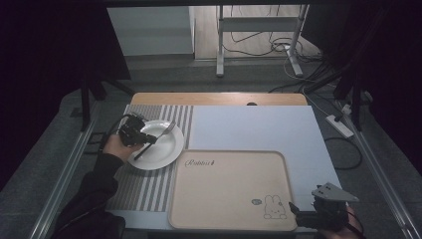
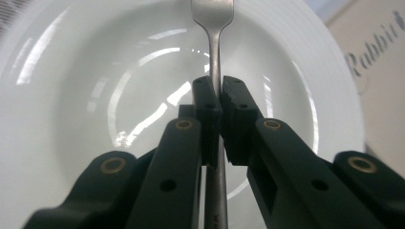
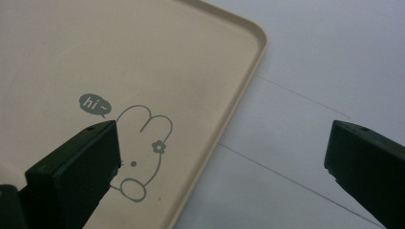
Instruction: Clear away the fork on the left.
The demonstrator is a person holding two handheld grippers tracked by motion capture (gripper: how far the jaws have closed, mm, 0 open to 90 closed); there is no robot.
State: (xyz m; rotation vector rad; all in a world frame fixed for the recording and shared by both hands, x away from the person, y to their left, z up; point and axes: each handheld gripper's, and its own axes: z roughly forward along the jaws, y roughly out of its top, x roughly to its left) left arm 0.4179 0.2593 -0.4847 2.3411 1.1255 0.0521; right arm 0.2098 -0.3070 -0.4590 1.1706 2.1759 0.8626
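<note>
Jaws of my right gripper (image 1: 296,211) stand wide apart near me, with nothing between them — it hangs over the corner of the tan tray (image 1: 199,209), by the little rabbit drawing (image 3: 143,157). Farther off, my left gripper (image 2: 219,102) is squeezed tight on the thin handle of the fork (image 2: 213,28). The fork's tip points out over the white plate (image 1: 171,149), which sits on the striped mat (image 1: 144,191). I think the fork could slip or twist, because the handle is smooth and skinny — then it might clatter down on the plate.
</note>
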